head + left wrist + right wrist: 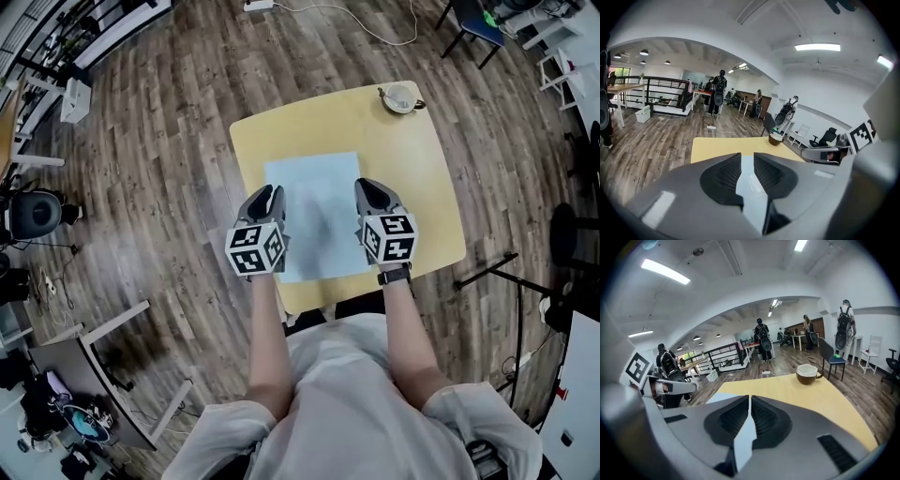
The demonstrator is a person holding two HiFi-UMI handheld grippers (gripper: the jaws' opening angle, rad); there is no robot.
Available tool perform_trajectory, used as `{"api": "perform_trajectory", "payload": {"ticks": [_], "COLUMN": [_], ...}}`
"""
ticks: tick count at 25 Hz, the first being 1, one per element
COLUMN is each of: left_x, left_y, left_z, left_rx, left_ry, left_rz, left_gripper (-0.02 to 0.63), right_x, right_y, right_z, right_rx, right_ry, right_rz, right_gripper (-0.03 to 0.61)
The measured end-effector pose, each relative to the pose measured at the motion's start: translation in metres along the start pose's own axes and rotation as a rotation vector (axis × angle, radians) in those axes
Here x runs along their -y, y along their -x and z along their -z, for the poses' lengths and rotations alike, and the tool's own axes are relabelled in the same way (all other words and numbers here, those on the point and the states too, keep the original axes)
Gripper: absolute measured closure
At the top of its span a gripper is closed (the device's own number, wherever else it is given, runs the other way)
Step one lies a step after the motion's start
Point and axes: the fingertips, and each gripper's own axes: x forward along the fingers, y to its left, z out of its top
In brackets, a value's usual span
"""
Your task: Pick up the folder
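A pale blue folder (314, 211) lies flat on the yellow table (422, 178). My left gripper (269, 197) is over the folder's left edge and my right gripper (372, 189) over its right edge, both pointing away from me and downward. In the left gripper view the jaws (747, 158) stand a little apart, and the folder (751, 185) shows through the gap with nothing pinched. In the right gripper view the jaws (750, 400) meet at their tips, with the folder (744, 439) showing below them. I cannot tell whether either gripper touches the folder.
A brown cup (399, 97) on a saucer stands at the table's far right corner, also seen as the cup (808, 373) ahead of the right gripper. A dark chair (473, 23) is beyond the table. A desk (103, 352) stands at the lower left. Wood floor surrounds the table.
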Motion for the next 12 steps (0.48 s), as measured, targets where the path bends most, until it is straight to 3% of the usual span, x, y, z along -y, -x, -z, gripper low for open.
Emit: {"api": "perform_trajectory", "payload": {"ticks": [12], "left_x": [-0.018], "left_y": [-0.011], "left_z": [0.039], "left_rx": [-0.105], "left_ry": [0.055], "left_rz": [-0.006], "left_gripper": [0.517], "right_x": [0.008], "right_y": [-0.015], "right_z": [0.032], "right_rx": [-0.067], "right_ry": [-0.038], "right_rz": [0.010], "right_gripper": [0.566]}}
